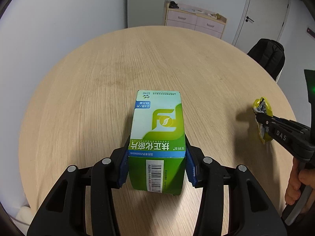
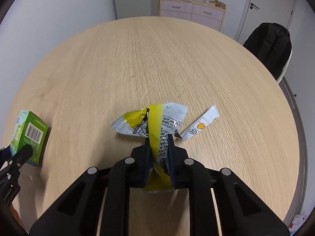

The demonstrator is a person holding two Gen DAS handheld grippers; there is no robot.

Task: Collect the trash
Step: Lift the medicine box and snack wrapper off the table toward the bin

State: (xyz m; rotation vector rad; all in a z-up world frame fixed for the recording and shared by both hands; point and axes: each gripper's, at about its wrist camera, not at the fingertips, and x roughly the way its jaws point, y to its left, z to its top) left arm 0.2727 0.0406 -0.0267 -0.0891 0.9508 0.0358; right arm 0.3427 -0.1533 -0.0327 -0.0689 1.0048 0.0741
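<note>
My left gripper [image 1: 156, 163] is shut on a green and white medicine box [image 1: 158, 129], its blue pads pressed on the box's two sides just above the round wooden table [image 1: 98, 74]. The box also shows at the left of the right wrist view [image 2: 29, 135]. My right gripper [image 2: 158, 143] is shut on a crumpled yellow and silver snack wrapper [image 2: 151, 125], also seen in the left wrist view [image 1: 263, 112]. A small white sachet [image 2: 200, 124] lies on the table just right of the wrapper.
A chair with a black backpack [image 2: 269, 45] stands at the table's far right edge. A pink drawer unit [image 2: 192, 9] and a white door [image 2: 269, 5] are behind the table. The table [image 2: 137, 59] stretches wide ahead of both grippers.
</note>
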